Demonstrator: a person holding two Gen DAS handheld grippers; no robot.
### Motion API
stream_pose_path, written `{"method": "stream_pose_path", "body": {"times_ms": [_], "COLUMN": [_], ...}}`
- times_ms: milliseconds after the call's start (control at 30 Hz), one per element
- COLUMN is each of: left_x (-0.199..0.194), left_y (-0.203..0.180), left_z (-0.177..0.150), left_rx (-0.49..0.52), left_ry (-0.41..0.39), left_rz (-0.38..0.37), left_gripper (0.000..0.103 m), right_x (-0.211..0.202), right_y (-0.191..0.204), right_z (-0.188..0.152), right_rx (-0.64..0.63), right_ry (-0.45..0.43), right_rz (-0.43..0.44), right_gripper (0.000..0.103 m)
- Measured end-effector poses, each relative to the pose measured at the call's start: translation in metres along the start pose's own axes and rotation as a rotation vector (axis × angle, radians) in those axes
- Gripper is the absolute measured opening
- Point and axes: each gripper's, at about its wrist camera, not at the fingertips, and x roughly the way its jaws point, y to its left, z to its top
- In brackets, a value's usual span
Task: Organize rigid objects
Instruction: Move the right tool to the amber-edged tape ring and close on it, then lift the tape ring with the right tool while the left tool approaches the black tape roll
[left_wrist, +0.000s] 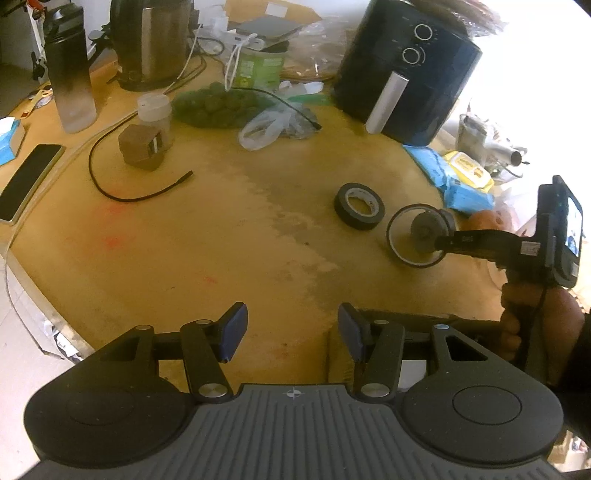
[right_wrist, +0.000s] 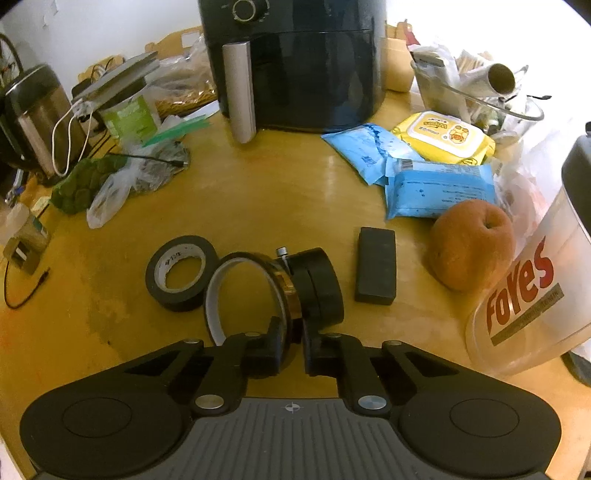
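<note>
My right gripper (right_wrist: 293, 332) is shut on the rim of a thin amber tape ring (right_wrist: 284, 288), which stands on edge on the wooden table (right_wrist: 258, 206). A black wheel-like part (right_wrist: 321, 288) sits right against the ring's right side. A black tape roll (right_wrist: 181, 273) lies flat just left of the ring. A black block (right_wrist: 375, 269) lies to the right. In the left wrist view the right gripper (left_wrist: 439, 243) holds the ring (left_wrist: 391, 229) beside the tape roll (left_wrist: 358, 206). My left gripper (left_wrist: 291, 328) hangs open over bare table with nothing between its fingers.
A black air fryer (right_wrist: 295, 62) stands at the back. Blue and yellow wipe packs (right_wrist: 439, 188), a round fruit (right_wrist: 472, 251) and a plastic jar (right_wrist: 535, 295) crowd the right. A kettle (left_wrist: 151, 40), bottle (left_wrist: 70, 74), phone (left_wrist: 29, 177) and black cable (left_wrist: 122, 184) are on the left.
</note>
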Motion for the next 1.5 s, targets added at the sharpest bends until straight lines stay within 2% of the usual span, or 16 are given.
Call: {"method": "stream_pose_path", "body": {"times_ms": [433,900,967,1033,1400,1500], "left_x": [0.008,0.028,0.033,0.037,0.068,0.081], "left_y": [-0.014,-0.037,-0.040,-0.043,-0.058,-0.063], "left_z": [0.011,0.039,0.044,0.047,0.066,0.070], "left_rx": [0.043,0.146,0.163,0.179,0.274,0.304], "left_ry": [-0.015,-0.042,-0.044,-0.049,-0.028,-0.015], "left_rz": [-0.003,0.012,0.015,0.020,0.013,0.009], "left_gripper": [0.053,0.054,0.057,0.076,0.078,0.085], "right_x": [-0.022,-0.064,-0.069,-0.073,-0.090,-0.094], "right_y": [-0.014,-0.046,-0.052,-0.058,-0.080,-0.084], "right_z": [0.000,-0.004,-0.007,-0.010,-0.025,-0.028], "right_rx": [0.032,0.078,0.102,0.129,0.212,0.227], "right_ry": [-0.001,-0.029,-0.026,-0.026,-0.035,-0.038], "right_rz": [0.056,0.093,0.093,0.095,0.087,0.084], "right_gripper": [0.012,0.012,0.012,0.012,0.012,0.012]}}
